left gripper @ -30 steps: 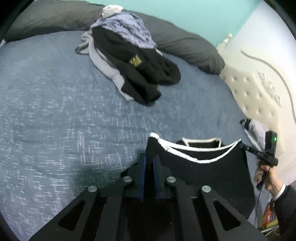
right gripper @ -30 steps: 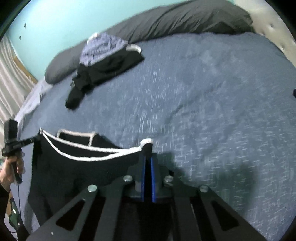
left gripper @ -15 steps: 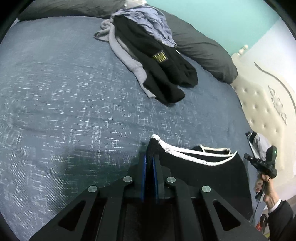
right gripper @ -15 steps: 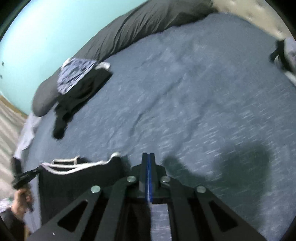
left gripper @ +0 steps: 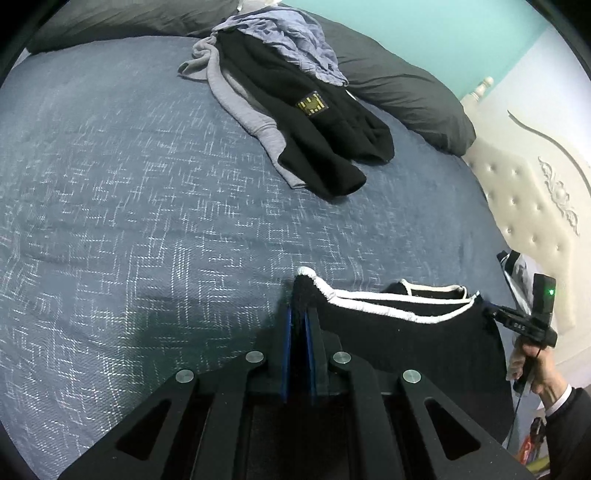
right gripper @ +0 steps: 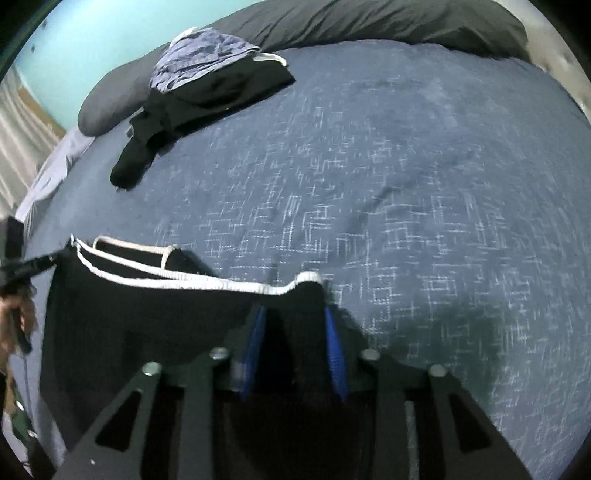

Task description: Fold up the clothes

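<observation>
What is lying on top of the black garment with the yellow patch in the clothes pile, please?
A crumpled blue-grey garment covers the upper end of the black garment with the yellow patch. A grey sleeve shows from beneath its edge. What else lies under the pile is covered.

A bed covered by a blue spread flecked with white; dark grey pillows along its far edge; a teal wall behind; a cream tufted headboard with carved ornament at right.
</observation>
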`<state>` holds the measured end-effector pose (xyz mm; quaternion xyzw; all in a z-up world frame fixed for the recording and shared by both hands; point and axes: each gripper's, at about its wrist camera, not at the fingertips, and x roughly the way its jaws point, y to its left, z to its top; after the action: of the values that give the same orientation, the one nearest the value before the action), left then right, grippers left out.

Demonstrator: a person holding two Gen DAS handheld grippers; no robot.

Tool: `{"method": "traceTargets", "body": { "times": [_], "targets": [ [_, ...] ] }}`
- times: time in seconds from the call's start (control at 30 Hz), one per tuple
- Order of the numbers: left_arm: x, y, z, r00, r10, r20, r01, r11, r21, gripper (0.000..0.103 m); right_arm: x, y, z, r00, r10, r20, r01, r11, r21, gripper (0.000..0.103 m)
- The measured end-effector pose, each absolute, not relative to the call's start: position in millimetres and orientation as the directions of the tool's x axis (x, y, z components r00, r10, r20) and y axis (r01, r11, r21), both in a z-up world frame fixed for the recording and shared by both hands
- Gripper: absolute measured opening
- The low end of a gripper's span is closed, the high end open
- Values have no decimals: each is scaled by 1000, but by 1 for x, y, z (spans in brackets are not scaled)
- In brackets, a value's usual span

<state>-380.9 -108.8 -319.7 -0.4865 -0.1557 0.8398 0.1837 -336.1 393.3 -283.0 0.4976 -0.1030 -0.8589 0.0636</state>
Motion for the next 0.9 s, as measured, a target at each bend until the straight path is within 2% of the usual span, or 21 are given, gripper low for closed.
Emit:
{"method": "traceTargets", "body": {
  "times": [0.03,0.27,0.5,0.67,0.8,0.83,0.9],
  "targets": [
    [-380,-109,-319,-460,461,-759,-160,-884,-439,7,-335,394,-282,-508,-206,-836,3,-971,237,6],
    [-381,-114,-306,-470,486,-736,-162,-868,-470,7,-316,429,-255,-632,-159,-759,-88,-958,274,5],
    [-392,-112,-324,-438,475,-764,-111,-871,-478,7,-329,435,-273,-577,-127,-807,-165,-949,267,5],
    [-394,-102,-333,-414,447,-793,-123,-891,-438,8,-331,437,-288,-542,-153,-826,-183,-938,293,6],
    [-393,-105,-332,-406,446,-797,-112,-890,-441,15,-330,441,-281,-545,-173,-820,-207,-920,332,11],
    [-391,-107,-328,-411,446,-795,-112,-890,-441,20,-326,443,-275,-559,-166,-812,-215,-917,336,16],
    [-385,-113,-319,-420,445,-791,-111,-890,-442,21,-319,447,-263,-584,-159,-796,-226,-910,349,26]
  ]
}}
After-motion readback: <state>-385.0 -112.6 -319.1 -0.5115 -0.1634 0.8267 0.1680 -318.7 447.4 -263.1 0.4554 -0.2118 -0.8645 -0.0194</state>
